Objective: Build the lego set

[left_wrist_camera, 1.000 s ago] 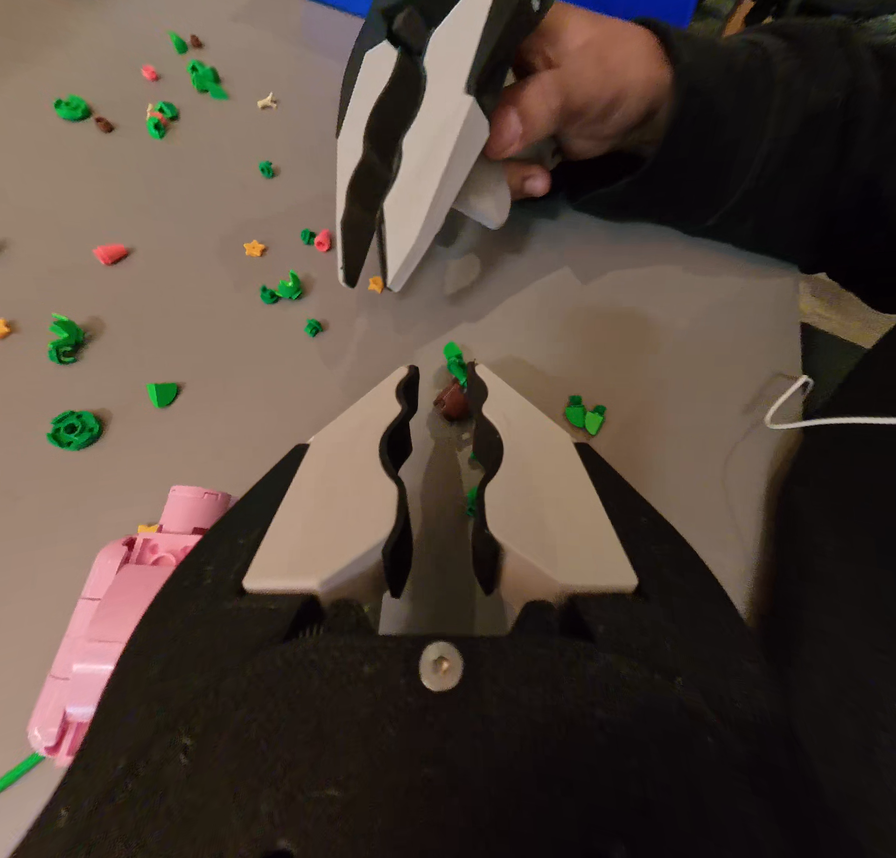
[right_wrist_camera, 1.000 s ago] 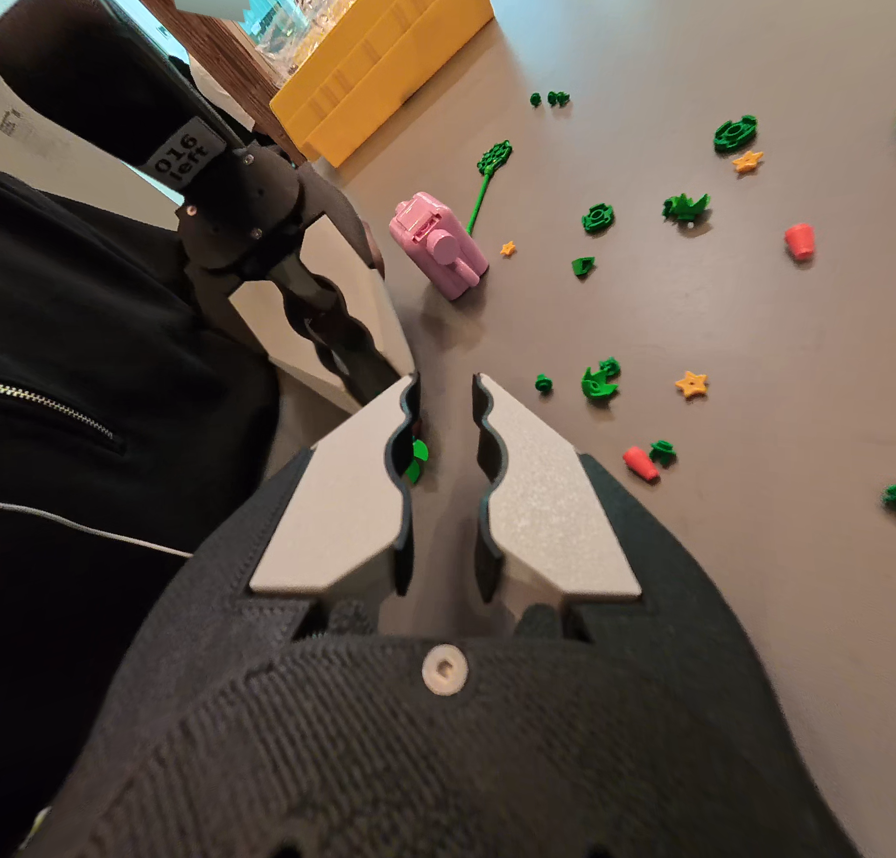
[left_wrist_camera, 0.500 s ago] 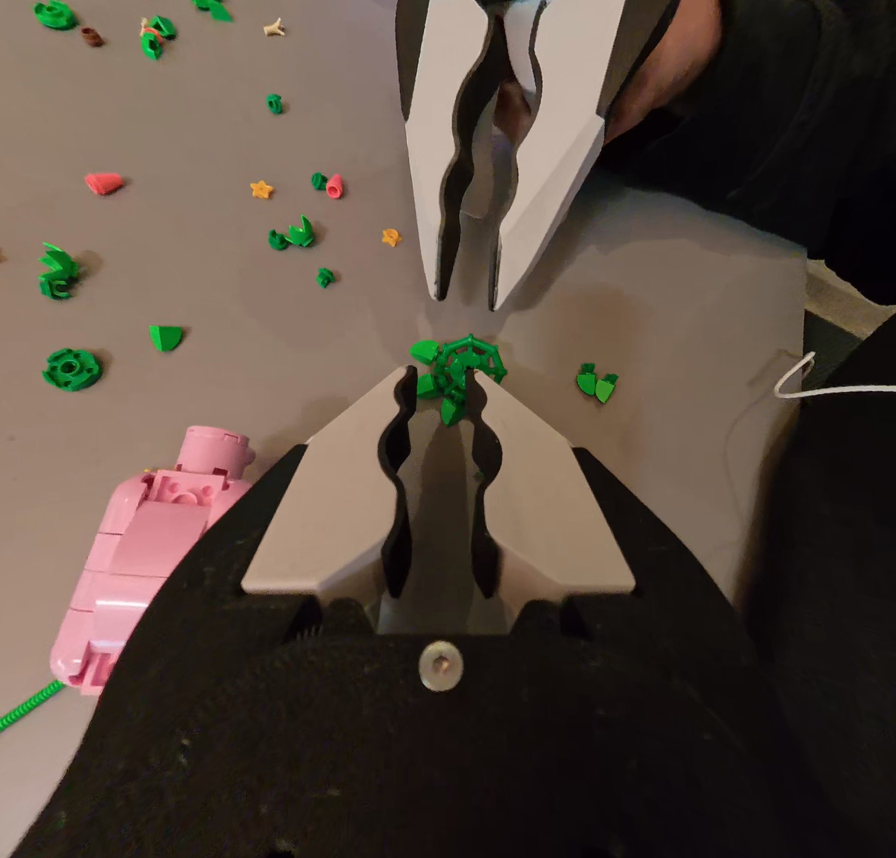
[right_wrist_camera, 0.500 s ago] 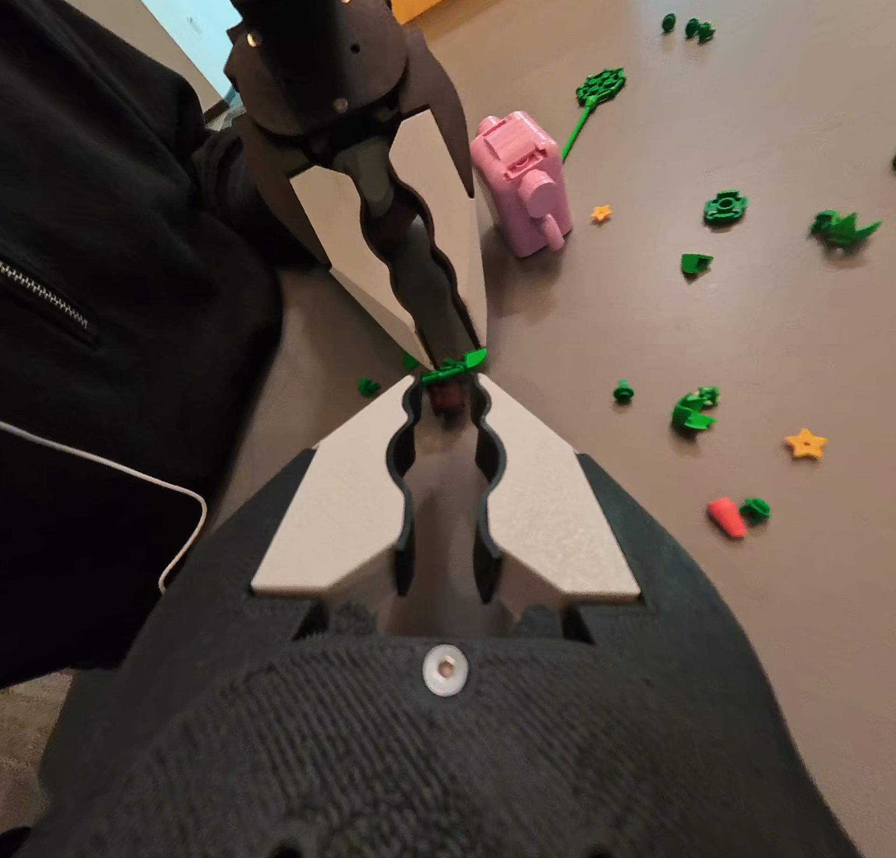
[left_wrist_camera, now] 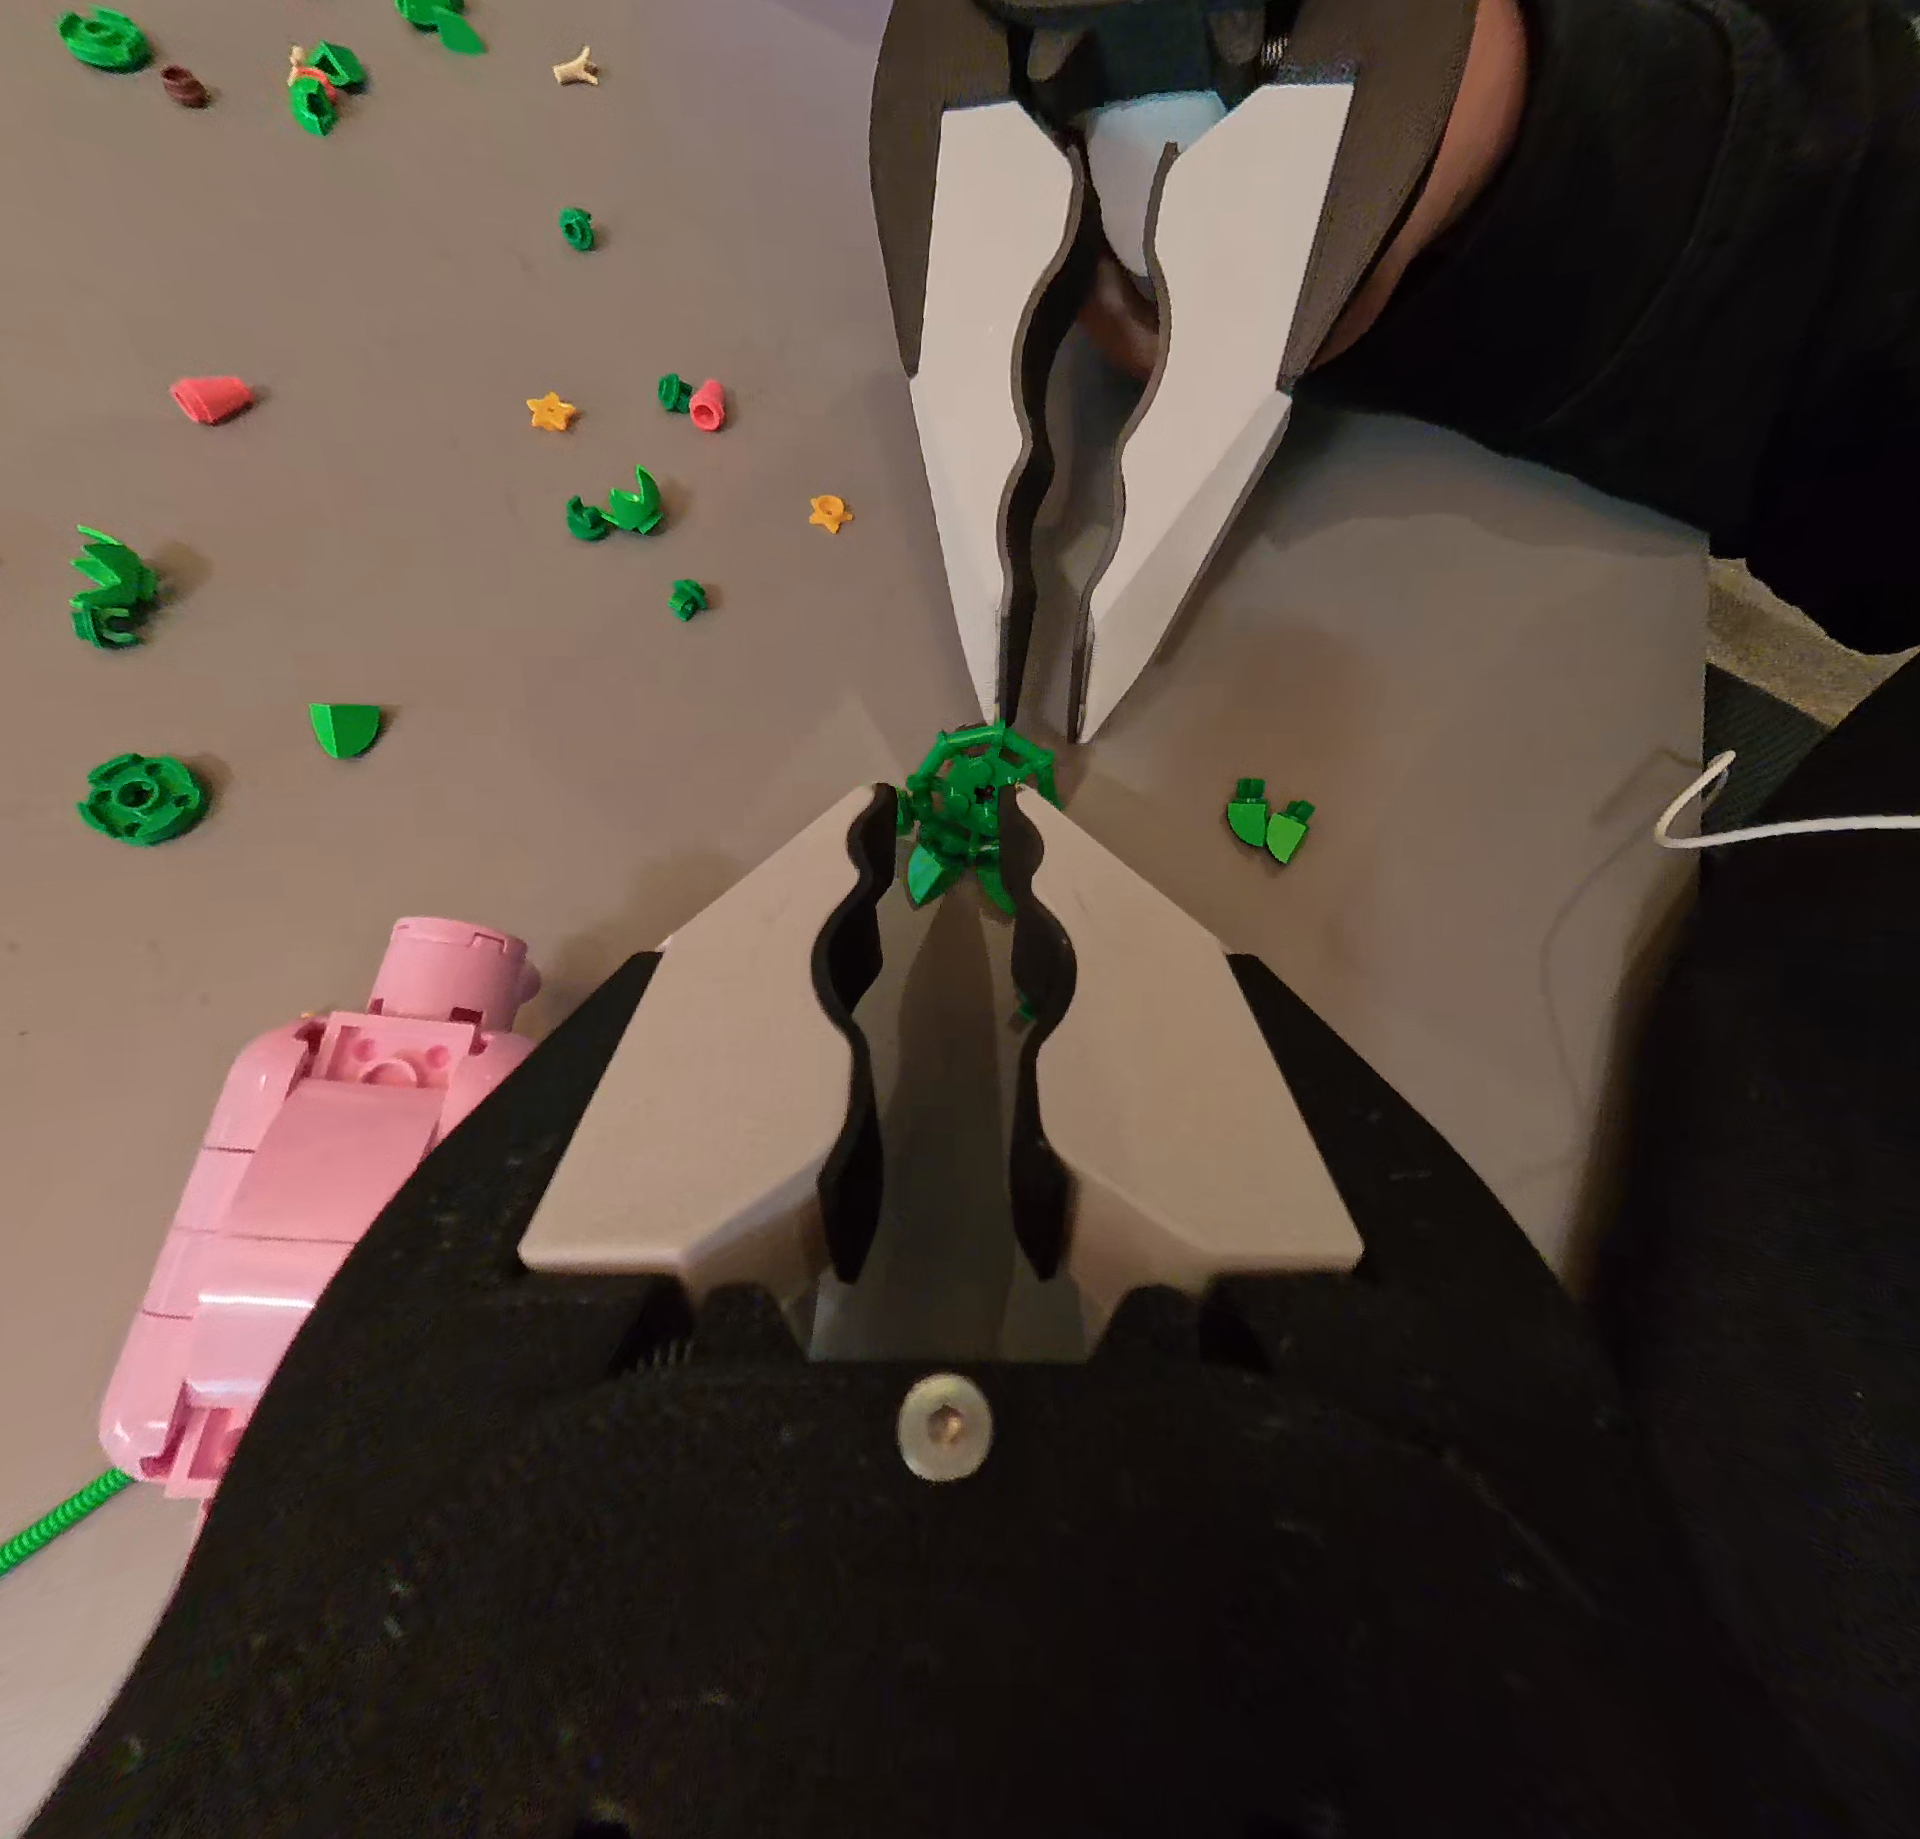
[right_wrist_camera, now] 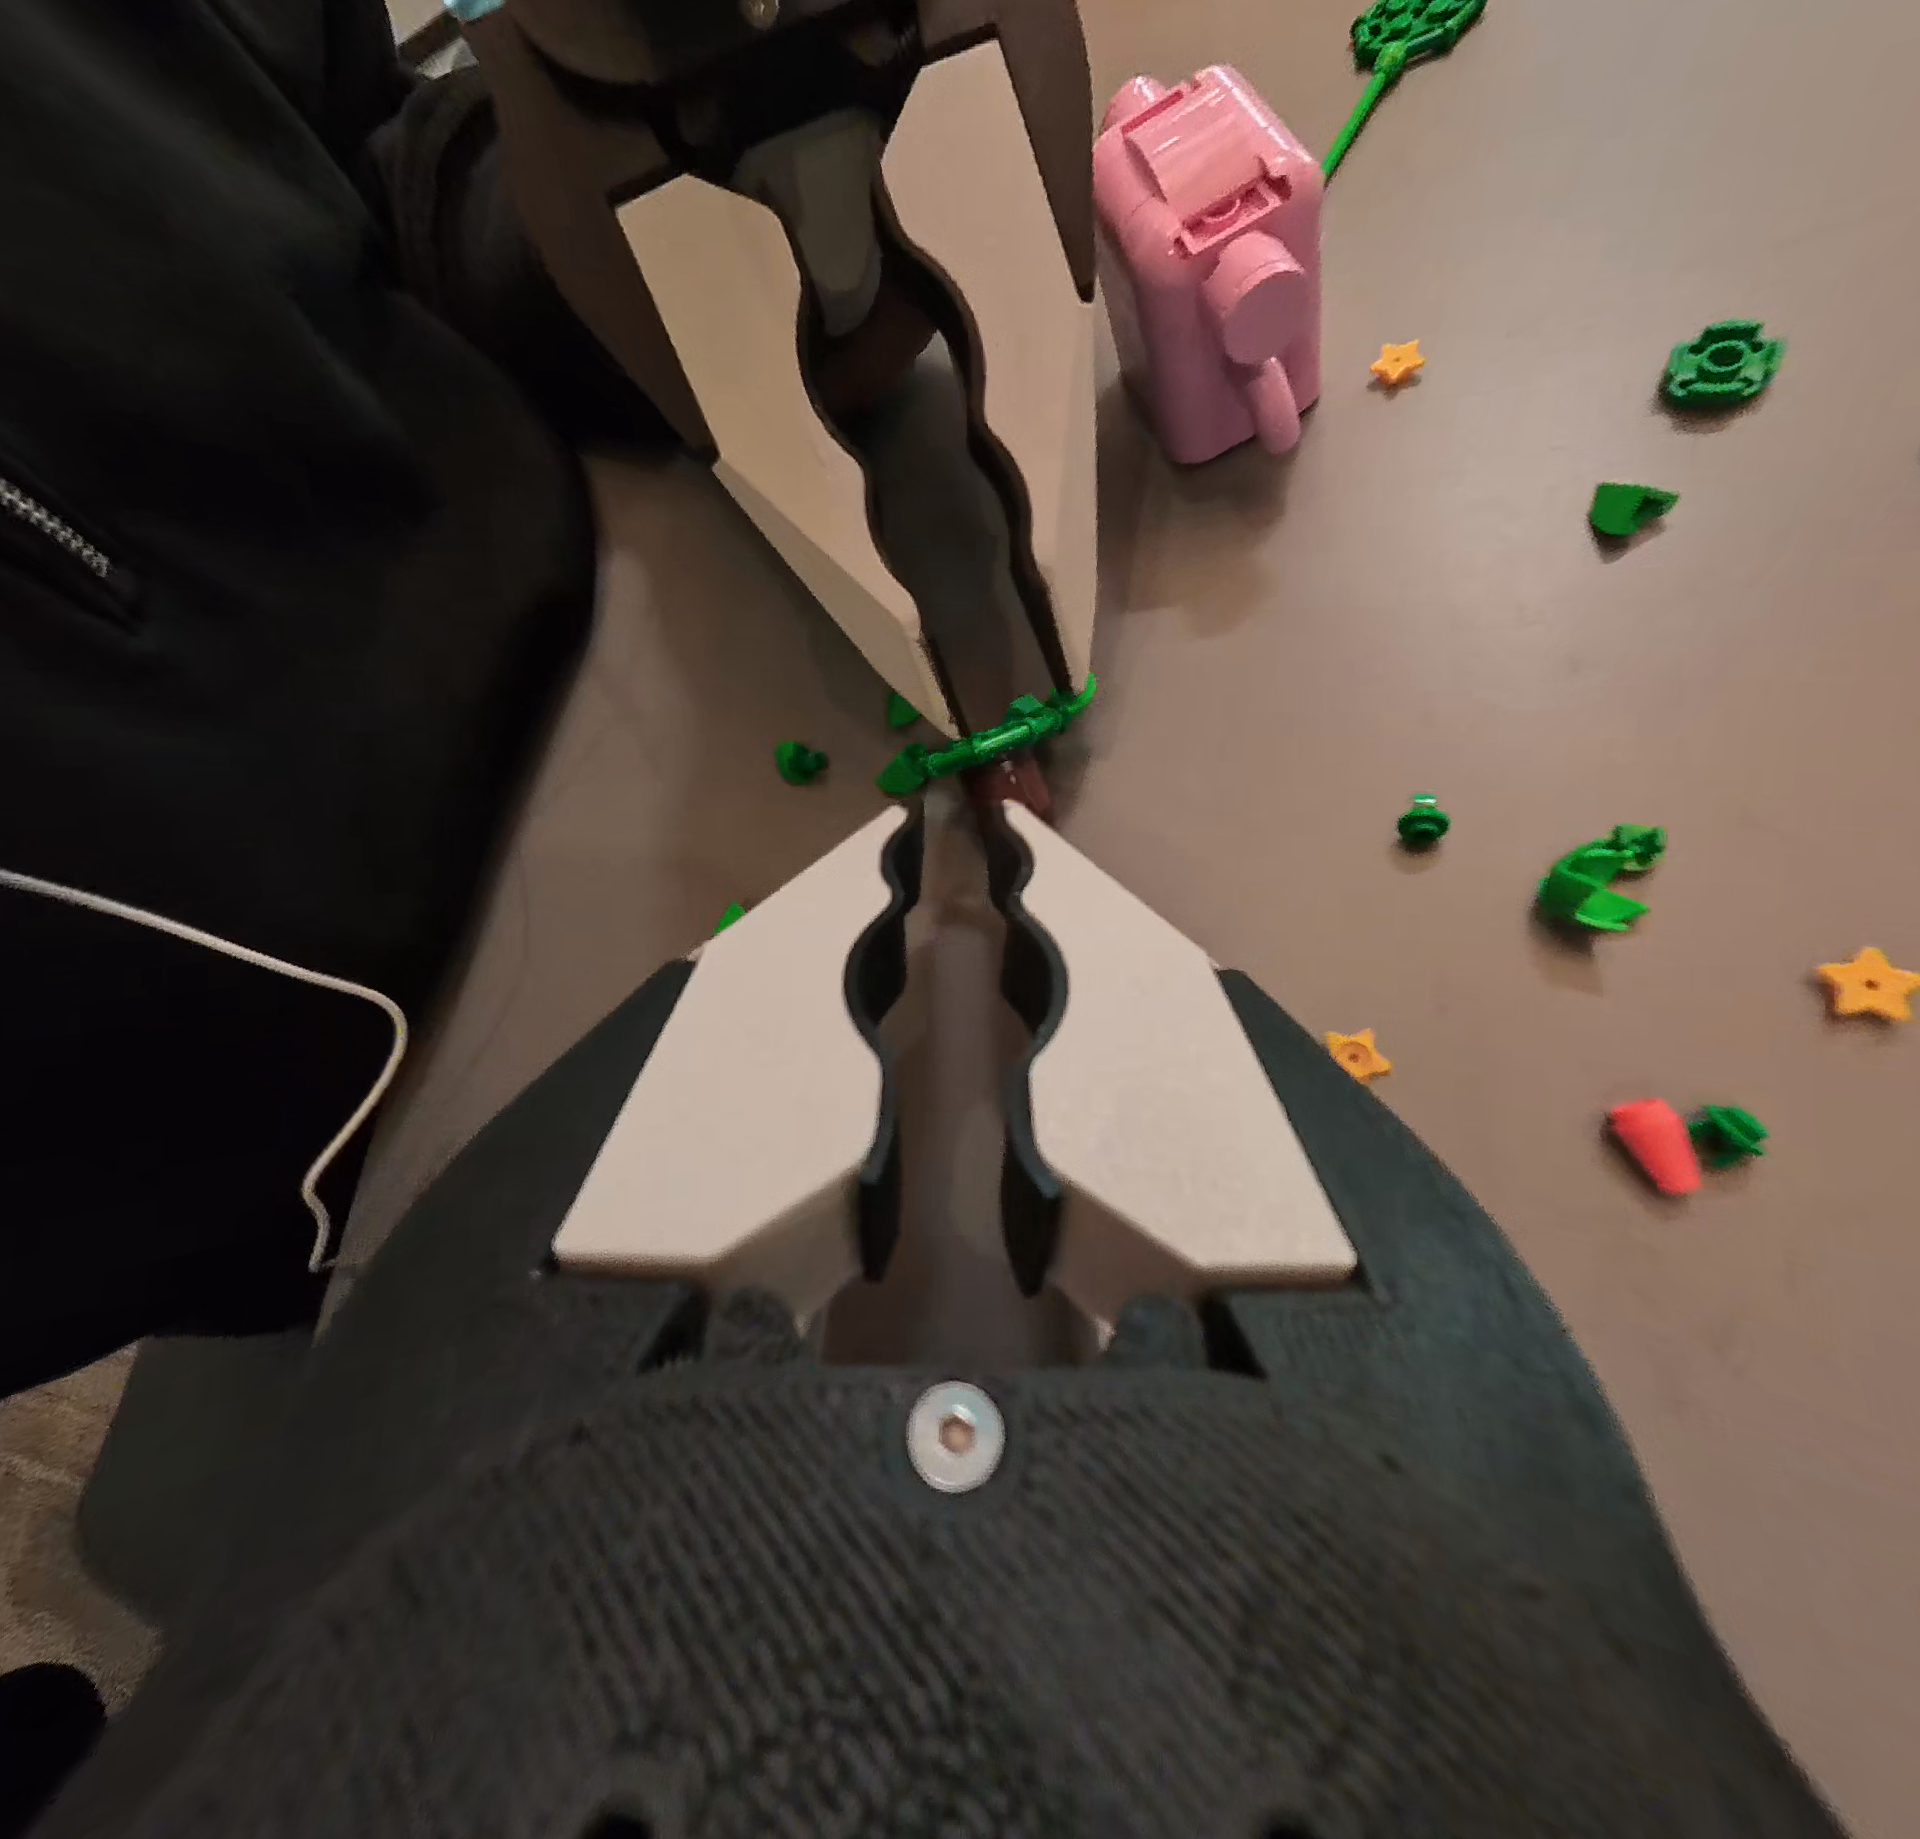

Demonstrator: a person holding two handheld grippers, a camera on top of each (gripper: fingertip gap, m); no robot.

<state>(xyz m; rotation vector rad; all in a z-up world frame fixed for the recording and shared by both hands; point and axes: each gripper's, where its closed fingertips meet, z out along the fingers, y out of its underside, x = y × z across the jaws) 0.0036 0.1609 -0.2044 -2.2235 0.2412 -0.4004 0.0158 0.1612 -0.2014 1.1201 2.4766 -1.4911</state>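
Observation:
My left gripper [left_wrist_camera: 954, 807] is shut on a green round web-like leaf piece [left_wrist_camera: 977, 792], gripped by its edges just above the grey table. In the right wrist view the piece [right_wrist_camera: 987, 745] shows edge-on at the left gripper's tips [right_wrist_camera: 1003, 709], with a small brown piece [right_wrist_camera: 1023, 787] under it. My right gripper [right_wrist_camera: 961, 818] faces it tip to tip, jaws a narrow gap apart. The brown piece lies at its right fingertip. In the left wrist view the right gripper [left_wrist_camera: 1047, 727] comes down from the top and touches the leaf piece's far rim.
A pink brick build [left_wrist_camera: 301, 1166] lies left of my left gripper, with a green stem [right_wrist_camera: 1418, 18] beyond it. Several small green, orange and red pieces are scattered on the table, and two green leaves [left_wrist_camera: 1268, 818] lie to the right. The table edge [left_wrist_camera: 1704, 854] and a white cord [left_wrist_camera: 1766, 833] are close. The tips of both grippers are at nearly the same place.
The right gripper came in from up and away until its tips met the left's, and its jaws narrowed. The left gripper turned the green piece so its round face shows.

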